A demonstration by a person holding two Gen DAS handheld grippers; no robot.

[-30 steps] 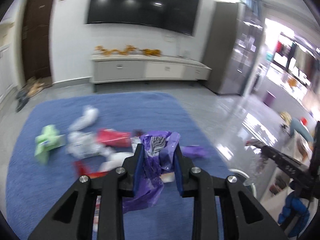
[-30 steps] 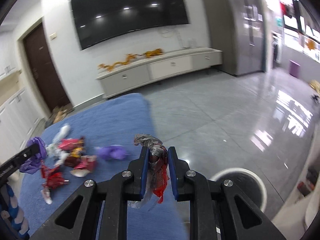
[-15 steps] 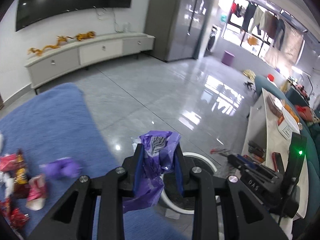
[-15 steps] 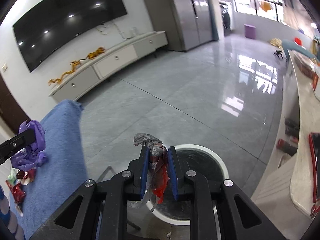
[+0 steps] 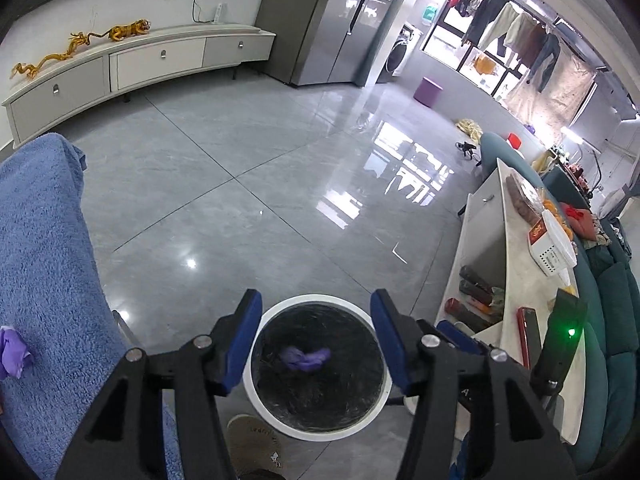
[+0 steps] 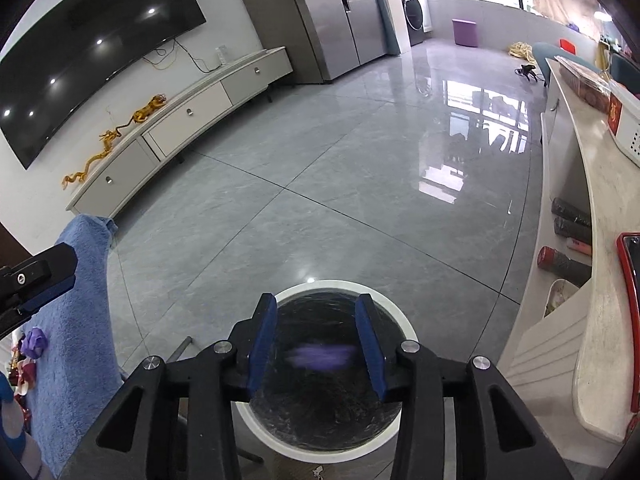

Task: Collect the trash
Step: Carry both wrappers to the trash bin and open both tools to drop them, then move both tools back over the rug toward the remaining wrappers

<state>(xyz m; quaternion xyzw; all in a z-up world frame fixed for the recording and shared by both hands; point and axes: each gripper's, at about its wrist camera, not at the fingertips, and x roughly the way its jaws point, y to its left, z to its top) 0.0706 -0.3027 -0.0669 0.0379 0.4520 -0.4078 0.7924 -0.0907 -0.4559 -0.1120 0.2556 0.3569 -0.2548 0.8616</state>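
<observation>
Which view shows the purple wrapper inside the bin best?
Left wrist. The purple wrapper sits sharp against the black liner of the bin, between the open left tool. In the right wrist view it is a motion-blurred smear between the open right tool.

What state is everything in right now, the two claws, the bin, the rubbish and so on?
left claw: open, empty, above the bin
right claw: open, empty, above the bin
bin: upright, uncovered, dark liner inside
purple wrapper: inside the bin
purple scrap: lying on the blue rug
blue rug: spread out, far corner bunched
cabinet drawers: shut
TV: off
</observation>
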